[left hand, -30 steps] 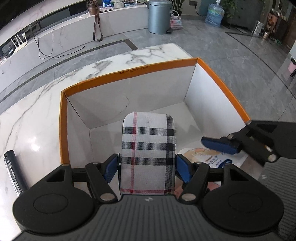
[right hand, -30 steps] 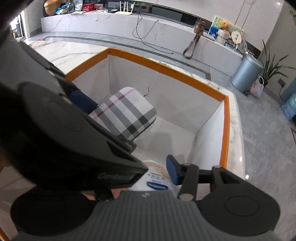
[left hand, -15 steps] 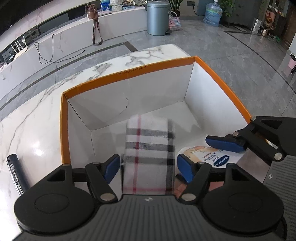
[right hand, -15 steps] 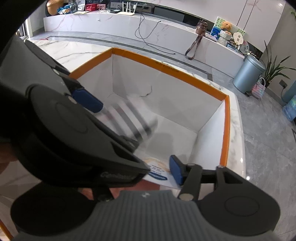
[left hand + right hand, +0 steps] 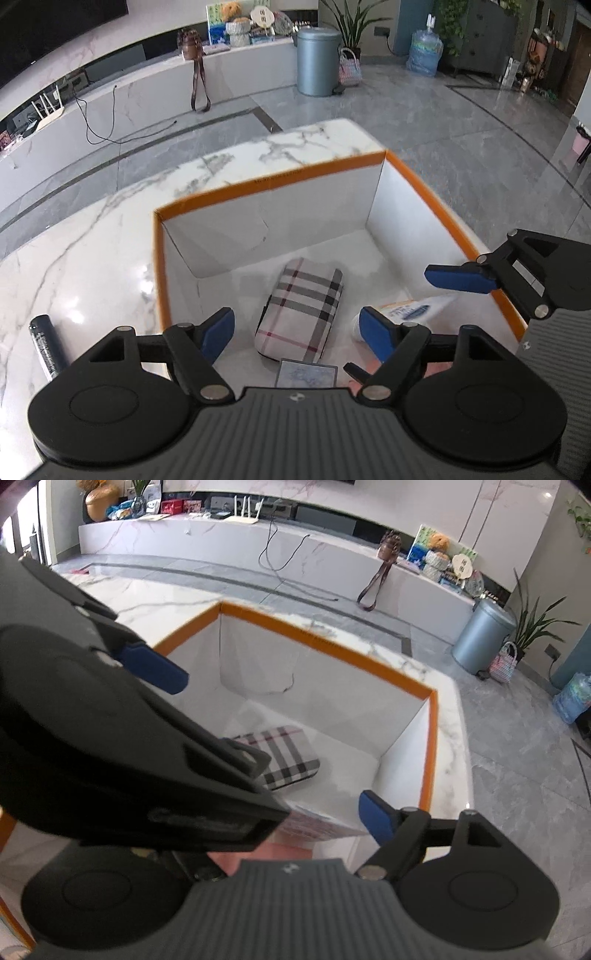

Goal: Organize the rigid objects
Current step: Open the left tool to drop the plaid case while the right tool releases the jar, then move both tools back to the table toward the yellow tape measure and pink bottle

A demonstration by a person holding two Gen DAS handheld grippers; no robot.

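A plaid case (image 5: 303, 314) lies flat on the floor of a white box with an orange rim (image 5: 266, 181); it also shows in the right wrist view (image 5: 284, 757). My left gripper (image 5: 297, 328) is open and empty above the box's near side, over the case. A white tube with a blue label (image 5: 406, 312) lies in the box at the right. A small printed card (image 5: 306, 373) lies near the case. My right gripper (image 5: 280, 812) hangs over the box's right side; its left finger is hidden behind the left gripper, so its state is unclear.
A black cylinder (image 5: 46, 345) lies on the marble table (image 5: 92, 240) left of the box. The table's far edge drops to a grey tiled floor. A low marble ledge with cables and a grey bin (image 5: 317, 61) stand far behind.
My left gripper opened and let go of the plaid case, which dropped flat onto the box floor. The left gripper then rose and pulled back. The right gripper stayed by the box's right side.
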